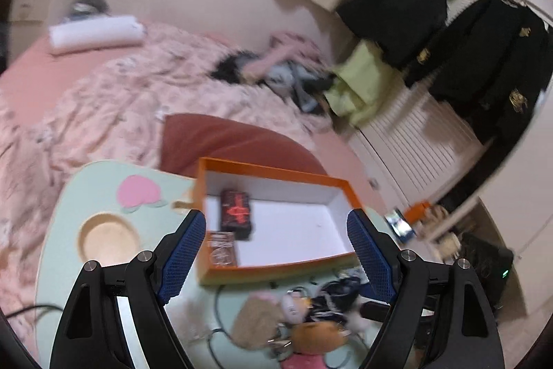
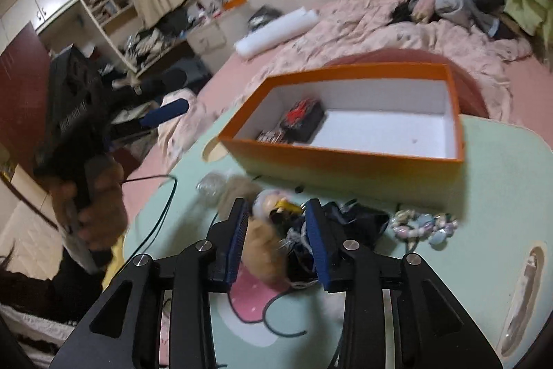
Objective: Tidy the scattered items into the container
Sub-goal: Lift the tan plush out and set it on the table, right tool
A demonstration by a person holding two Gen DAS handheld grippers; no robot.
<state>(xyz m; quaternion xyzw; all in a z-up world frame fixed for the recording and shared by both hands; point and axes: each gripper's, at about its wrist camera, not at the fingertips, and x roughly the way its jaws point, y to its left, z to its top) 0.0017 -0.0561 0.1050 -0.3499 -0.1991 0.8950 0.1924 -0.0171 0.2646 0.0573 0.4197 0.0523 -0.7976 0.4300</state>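
Note:
An orange box (image 1: pixel 276 270) with a white inside stands on the pale green lap table (image 1: pixel 69 230); it also shows in the right wrist view (image 2: pixel 345 168). A black card box with a red mark (image 1: pixel 235 210) (image 2: pixel 304 118) and a small clear packet (image 1: pixel 221 251) lie inside. My left gripper (image 1: pixel 276 251) is open and empty above the box's near edge. My right gripper (image 2: pixel 278 237) is partly open around a pile of small plush charms (image 2: pixel 266 248) and dark cords (image 2: pixel 345 227) in front of the box, not clamped.
A pastel bead bracelet (image 2: pixel 425 225) lies right of the pile. A crumpled clear wrapper (image 2: pixel 211 187) and a black cable (image 2: pixel 162 210) lie left. The table sits on a bed with a pink quilt (image 1: pixel 121 99). Dark coats (image 1: pixel 484 51) hang at right.

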